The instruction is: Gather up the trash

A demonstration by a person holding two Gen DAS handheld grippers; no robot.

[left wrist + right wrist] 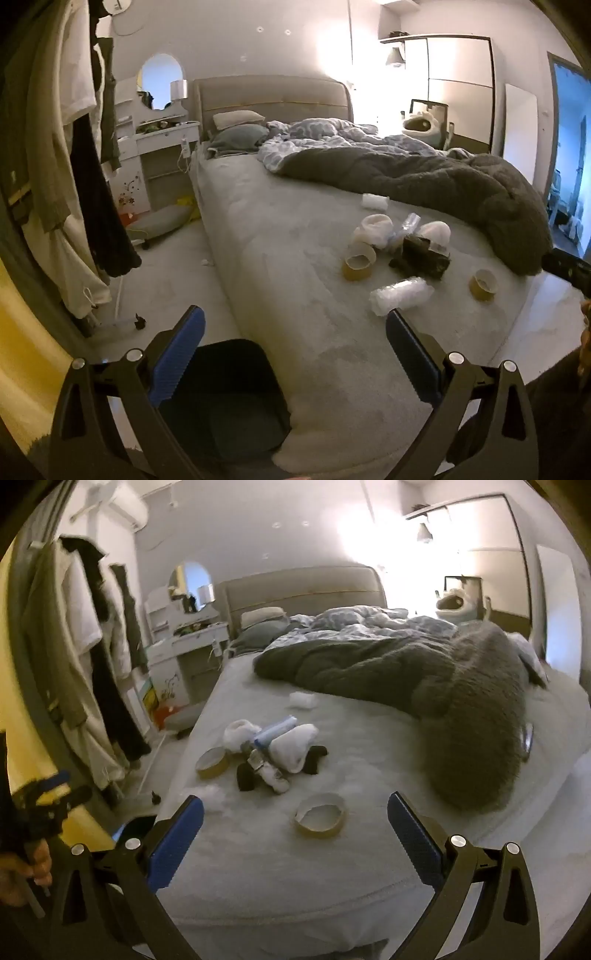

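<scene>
A: How are the hands posed?

B: Both point slightly downward over the foot of the bed (258, 867). The left tool (295, 332) and right tool (295, 814) each stand wide apart, holding nothing.

A: And the trash?

B: On the bed: a tape roll (320, 819) lies nearest the right tool, a crumpled plastic bottle (402, 295) just beyond the left tool's right finger. A black bin (229, 391) sits on the floor below.

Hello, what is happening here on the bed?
A person holds two grippers over a bed and holds nothing yet. The left gripper and right gripper are both open. Scattered trash waits on the bed: tape rolls, a clear plastic bottle, white wads. A dark bin stands at the bed's corner.
</scene>
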